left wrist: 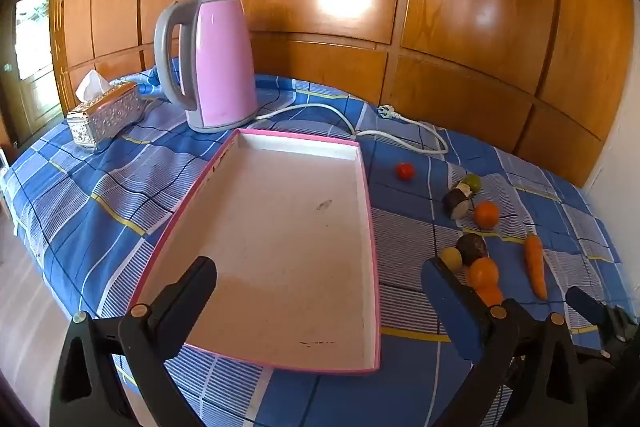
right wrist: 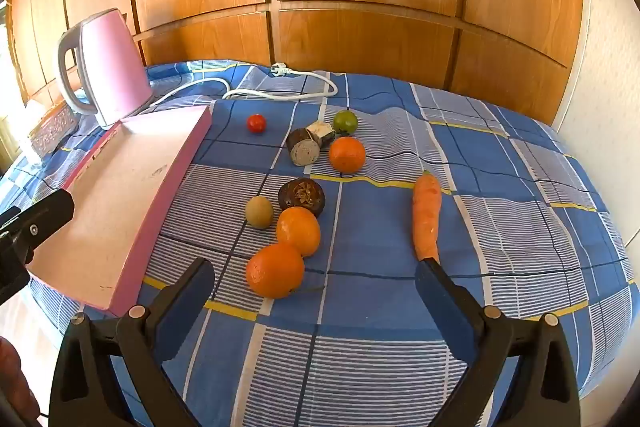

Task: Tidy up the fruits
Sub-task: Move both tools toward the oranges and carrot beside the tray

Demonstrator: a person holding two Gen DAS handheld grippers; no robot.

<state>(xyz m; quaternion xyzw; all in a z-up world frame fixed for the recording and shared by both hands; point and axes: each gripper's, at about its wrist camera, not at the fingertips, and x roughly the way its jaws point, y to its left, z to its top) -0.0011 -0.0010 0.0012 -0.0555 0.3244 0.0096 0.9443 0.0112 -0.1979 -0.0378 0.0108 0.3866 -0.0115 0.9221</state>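
Landmark: the pink tray [left wrist: 362, 311], a shallow box with a pale floor, lying on the bench [right wrist: 360, 367] under a blue checked cloth; nothing lies in it.
Left claw [left wrist: 320, 291]: held above the tray's near end, jaws spread wide, gripping nothing.
Right claw [right wrist: 316, 293]: held low over the cloth to the right of the tray, jaws spread wide and empty; the nearest orange [right wrist: 275, 270] sits just ahead of the gap, nearer its left finger.
Fruits, near the tray: a second orange [right wrist: 298, 230] touching the nearest one; a small tan fruit [right wrist: 259, 211] and a dark brown halved fruit [right wrist: 302, 196] just beyond them.
Fruits, farther from the tray: a third orange [right wrist: 347, 154], a green fruit [right wrist: 346, 122], a small red fruit [right wrist: 256, 123], and two dark cut pieces [right wrist: 310, 143] with pale faces.
Carrot [right wrist: 427, 217]: lies lengthwise, well to the right of the tray, its tip near the right claw's right finger.
Background: a pink kettle [left wrist: 216, 63] with its white cord [left wrist: 344, 119] and a silver tissue box [left wrist: 104, 115], all behind the tray.
Step in hand: judged to be the opening approach, since every fruit is outside the tray.
Next move: likely calls for the right claw to drop around the nearest orange, close gently on its round sides without nudging its neighbour, then carry it left over the tray rim.
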